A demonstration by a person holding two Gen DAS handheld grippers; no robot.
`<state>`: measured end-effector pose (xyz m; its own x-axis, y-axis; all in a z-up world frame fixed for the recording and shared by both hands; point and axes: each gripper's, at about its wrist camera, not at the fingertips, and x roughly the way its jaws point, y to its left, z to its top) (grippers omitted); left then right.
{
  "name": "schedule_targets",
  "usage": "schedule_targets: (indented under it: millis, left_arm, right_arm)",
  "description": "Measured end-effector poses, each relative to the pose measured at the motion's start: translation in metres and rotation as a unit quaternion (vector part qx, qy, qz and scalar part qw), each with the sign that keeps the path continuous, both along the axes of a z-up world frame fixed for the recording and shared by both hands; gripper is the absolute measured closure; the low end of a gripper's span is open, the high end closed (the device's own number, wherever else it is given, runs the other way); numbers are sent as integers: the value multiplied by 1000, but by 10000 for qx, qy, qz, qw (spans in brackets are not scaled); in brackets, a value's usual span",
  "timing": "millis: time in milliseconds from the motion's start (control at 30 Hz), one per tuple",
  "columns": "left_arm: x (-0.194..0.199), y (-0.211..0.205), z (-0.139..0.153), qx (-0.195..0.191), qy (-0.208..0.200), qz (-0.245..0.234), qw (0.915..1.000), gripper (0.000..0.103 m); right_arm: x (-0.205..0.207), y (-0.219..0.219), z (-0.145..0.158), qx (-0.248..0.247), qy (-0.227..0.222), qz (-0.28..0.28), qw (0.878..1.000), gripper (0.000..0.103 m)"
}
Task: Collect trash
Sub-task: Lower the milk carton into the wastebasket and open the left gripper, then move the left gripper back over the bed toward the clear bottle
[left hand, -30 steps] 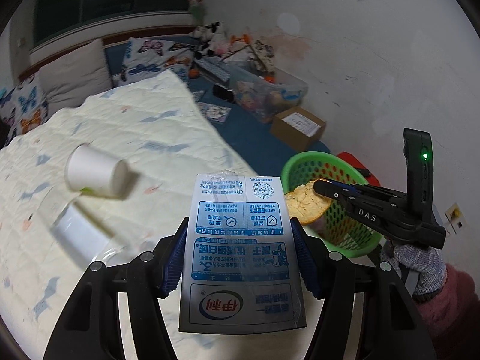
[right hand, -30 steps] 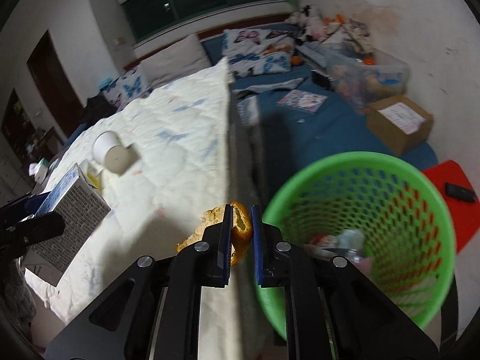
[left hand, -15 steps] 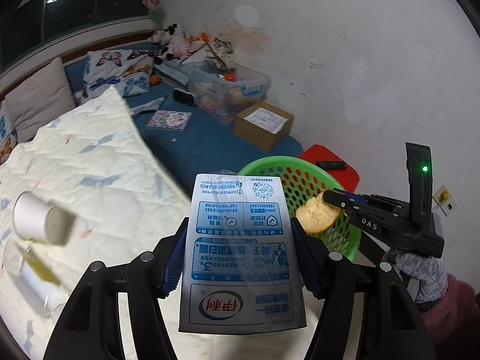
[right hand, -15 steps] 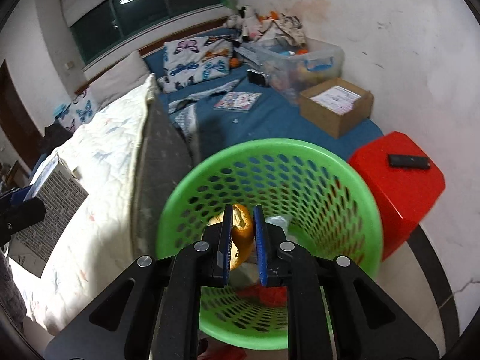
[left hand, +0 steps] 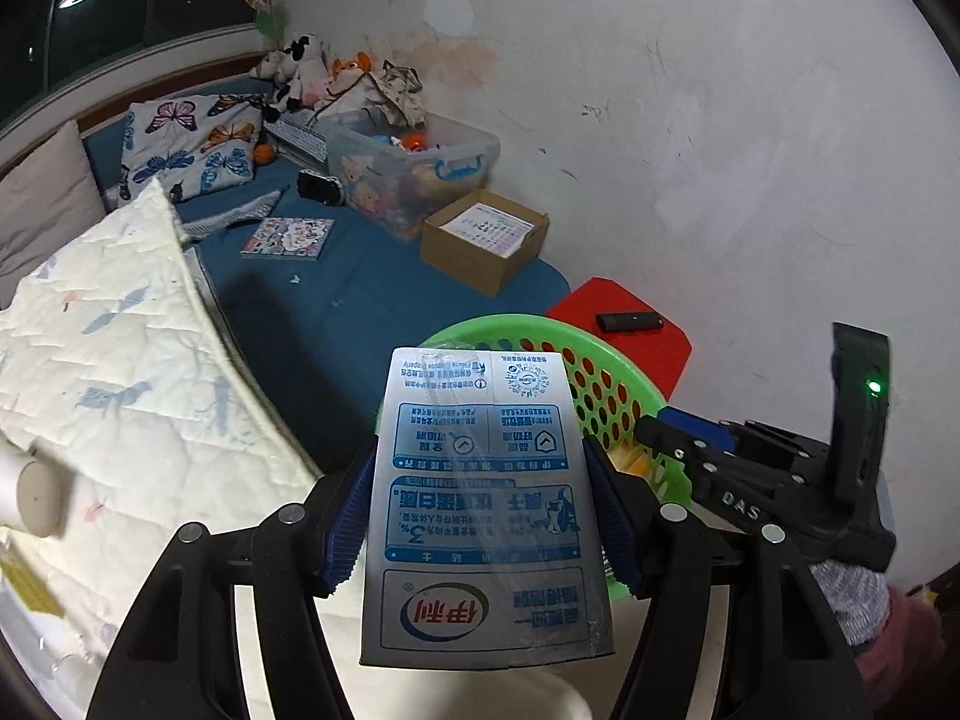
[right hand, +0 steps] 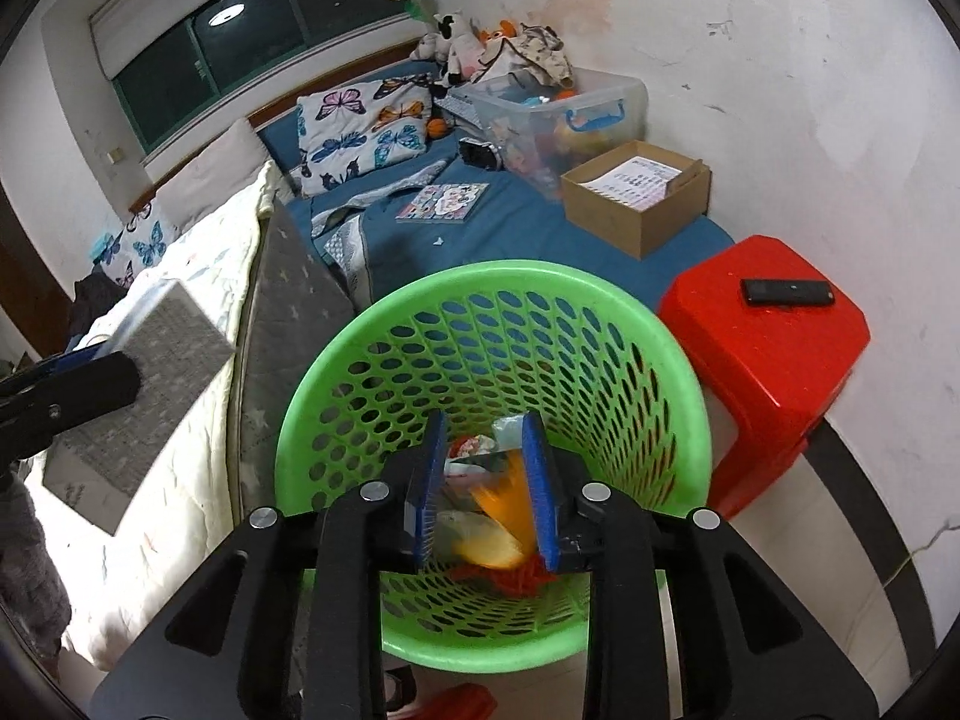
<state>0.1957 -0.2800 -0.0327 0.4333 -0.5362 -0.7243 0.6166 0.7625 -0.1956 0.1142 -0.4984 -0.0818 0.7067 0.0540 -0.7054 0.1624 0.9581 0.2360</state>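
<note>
My left gripper [left hand: 480,468] is shut on a blue-and-white milk carton [left hand: 474,540], held by its sides beside the green mesh basket [left hand: 510,324]. In the right wrist view the carton [right hand: 150,360] hangs at the left over the bed's edge. My right gripper [right hand: 483,438] points down into the basket [right hand: 480,276] and its jaws are opening. A blurred yellow-orange bread piece [right hand: 498,504] shows between and below the fingers, free of the pads, over other trash in the basket.
A red stool [right hand: 762,324] with a black remote [right hand: 786,291] stands right of the basket. Behind lie a cardboard box [right hand: 636,198], a clear toy bin [right hand: 558,102] and a book [right hand: 444,201] on blue bedding. A paper cup [left hand: 30,498] lies on the cream quilt [left hand: 108,360].
Both grippers have swung from the bed to the basket. The right jaws, earlier shut on the bread, have parted and the bread has dropped from them. The left still holds the carton.
</note>
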Motion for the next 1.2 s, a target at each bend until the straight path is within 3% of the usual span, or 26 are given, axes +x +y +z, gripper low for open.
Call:
schedule_targets:
  millis: [600,833,1200]
  left_arm:
    - [11,-32,-15,99,135,-124,9998,39]
    - [14,-37,-20,89,187,-141,9997,28]
    - [2,-6,-10,174,-25,172,9997,28]
  right_arm:
    - [-29,-8,9,-38,-166,-136,9998,54]
    - [-34,-11,11,-7,-191,-213,9996,51]
    - [-30,4,19,-5,-250,33,9997,43]
